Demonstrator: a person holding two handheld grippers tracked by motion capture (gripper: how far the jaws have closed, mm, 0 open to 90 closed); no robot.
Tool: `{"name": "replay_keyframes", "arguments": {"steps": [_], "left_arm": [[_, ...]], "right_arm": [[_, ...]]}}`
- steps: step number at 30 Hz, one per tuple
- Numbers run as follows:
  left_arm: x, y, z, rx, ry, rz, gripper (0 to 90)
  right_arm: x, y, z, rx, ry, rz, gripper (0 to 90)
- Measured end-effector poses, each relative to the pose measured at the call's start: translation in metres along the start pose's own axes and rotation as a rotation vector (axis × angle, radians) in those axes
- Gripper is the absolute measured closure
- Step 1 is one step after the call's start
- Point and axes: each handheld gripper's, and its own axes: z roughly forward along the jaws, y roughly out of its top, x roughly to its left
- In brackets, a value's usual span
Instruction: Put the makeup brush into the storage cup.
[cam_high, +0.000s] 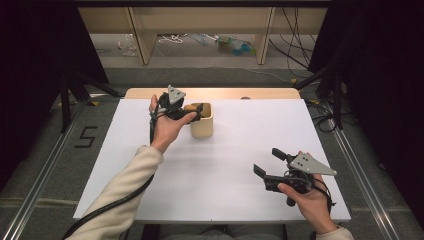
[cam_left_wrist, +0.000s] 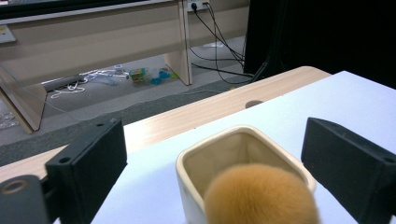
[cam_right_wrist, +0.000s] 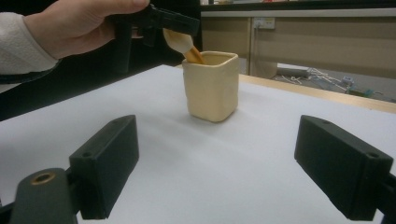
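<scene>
A cream square cup (cam_high: 202, 125) stands on the far part of the white table (cam_high: 225, 165). A fuzzy tan object (cam_left_wrist: 260, 196) with an orange lower part leans out of the cup's mouth (cam_right_wrist: 187, 46). My left gripper (cam_high: 197, 111) hovers right over the cup's left rim. Its jaws stand wide apart on either side of the fuzzy object without touching it (cam_left_wrist: 215, 140). My right gripper (cam_high: 265, 161) is held low near the front right of the table, open and holding nothing, and points at the cup (cam_right_wrist: 211, 86).
A wooden strip (cam_high: 210, 93) runs along the table's far edge. Beyond it are bench legs, cables and small items on the floor (cam_high: 230, 45). Dark curtains and stand legs flank both sides.
</scene>
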Motion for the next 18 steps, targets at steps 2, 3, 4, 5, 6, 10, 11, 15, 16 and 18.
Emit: {"name": "replay_keyframes", "arguments": {"steps": [2, 3, 4, 5, 6, 10, 11, 15, 16, 18], "left_arm": [[-0.001, 0.000, -0.007, -0.005, -0.010, 0.002, 6.1], [-0.001, 0.000, -0.010, -0.008, -0.012, 0.005, 6.0], [-0.001, 0.000, -0.013, -0.014, -0.017, -0.001, 6.1], [-0.001, 0.000, -0.017, -0.018, -0.019, -0.004, 6.1], [-0.001, 0.000, -0.020, -0.022, -0.020, -0.001, 6.0], [-0.004, -0.003, -0.033, -0.028, -0.038, 0.006, 6.0], [-0.004, -0.004, -0.035, -0.026, -0.042, 0.007, 6.0], [-0.005, -0.006, -0.045, -0.034, -0.051, 0.005, 6.0], [-0.006, -0.007, -0.047, -0.033, -0.052, 0.008, 6.1], [-0.006, -0.009, -0.051, -0.033, -0.060, 0.002, 6.1]], "right_arm": [[0.001, 0.000, -0.001, 0.009, 0.001, 0.012, 14.8], [0.001, 0.000, 0.000, 0.007, 0.001, 0.013, 14.7], [0.000, 0.000, 0.000, 0.009, 0.007, 0.017, 14.8], [0.001, 0.000, 0.000, 0.002, 0.007, 0.021, 14.8], [0.000, 0.000, 0.000, 0.003, 0.006, 0.019, 14.8], [0.001, 0.000, 0.000, 0.002, 0.006, 0.020, 14.8], [0.000, 0.000, 0.000, 0.002, 0.005, 0.020, 14.8], [0.000, 0.000, 0.000, 0.000, 0.000, 0.021, 14.7], [0.000, 0.000, 0.000, 0.001, -0.005, 0.019, 14.8], [0.000, 0.000, 0.000, 0.001, 0.000, 0.021, 14.7]]}}
